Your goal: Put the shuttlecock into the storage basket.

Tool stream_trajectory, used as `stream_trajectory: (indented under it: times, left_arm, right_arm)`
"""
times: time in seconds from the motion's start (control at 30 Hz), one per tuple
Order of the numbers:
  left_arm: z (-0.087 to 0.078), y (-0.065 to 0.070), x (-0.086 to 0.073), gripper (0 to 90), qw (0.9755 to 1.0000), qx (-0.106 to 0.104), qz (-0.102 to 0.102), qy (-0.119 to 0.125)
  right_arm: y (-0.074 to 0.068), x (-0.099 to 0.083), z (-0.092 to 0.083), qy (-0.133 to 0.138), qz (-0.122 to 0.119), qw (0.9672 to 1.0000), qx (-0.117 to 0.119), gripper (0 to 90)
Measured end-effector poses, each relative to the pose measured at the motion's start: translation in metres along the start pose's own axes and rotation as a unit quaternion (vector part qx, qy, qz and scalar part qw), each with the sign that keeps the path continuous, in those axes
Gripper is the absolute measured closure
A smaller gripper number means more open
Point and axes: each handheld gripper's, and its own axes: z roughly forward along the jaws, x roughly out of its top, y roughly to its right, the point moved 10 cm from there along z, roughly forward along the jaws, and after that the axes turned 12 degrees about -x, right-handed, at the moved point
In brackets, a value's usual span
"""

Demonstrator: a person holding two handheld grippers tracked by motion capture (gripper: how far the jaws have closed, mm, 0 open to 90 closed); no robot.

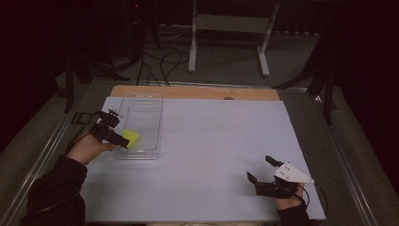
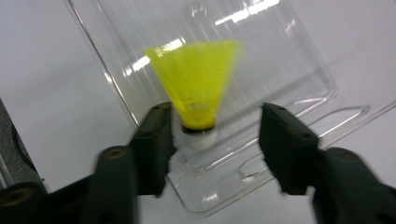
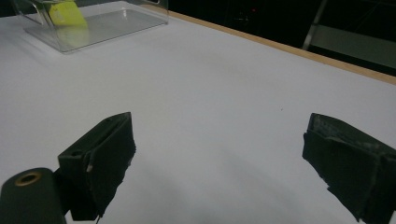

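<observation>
At frame left, the left gripper, jaws wide, has the yellow shuttlecock between them ungripped, inside the clear tray. Right gripper waits open, empty, lower right.

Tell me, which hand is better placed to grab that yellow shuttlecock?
The left. Its tongs are open around the shuttlecock over the clear tray, one side by the cork. The right tongs are open over bare table, far off.
</observation>
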Motion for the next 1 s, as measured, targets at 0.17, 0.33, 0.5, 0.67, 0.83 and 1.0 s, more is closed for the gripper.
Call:
stream_trajectory:
  times: [0.17,0.33,0.5,0.67,0.83,1.0]
  left_arm:
    - [-0.004,0.007,0.005,30.4,0.9999,0.008,0.014,0.006]
    - [-0.008,0.009,0.008,25.1,0.9997,0.012,0.018,0.011]
    - [-0.012,0.012,0.011,18.8,0.9995,0.011,0.023,0.017]
    - [-0.012,0.018,0.013,8.3,0.9993,-0.013,0.025,0.025]
    - [-0.013,0.023,0.017,1.5,0.9987,-0.021,0.032,0.033]
    - [-0.016,0.03,0.023,0.0,0.9976,-0.027,0.042,0.047]
  right_arm:
    - [0.0,0.0,0.0,0.0,-0.001,1.0,0.0,9.0]
    - [0.0,0.0,0.0,0.0,0.0,1.0,0.0,9.0]
    - [0.0,0.0,0.0,0.0,0.0,1.0,0.0,9.0]
    - [0.0,0.001,0.0,0.001,0.0,1.0,0.0,9.0]
    - [0.0,0.0,0.0,0.0,0.0,1.0,0.0,9.0]
    - [0.0,0.001,-0.001,0.002,0.001,1.0,0.0,9.0]
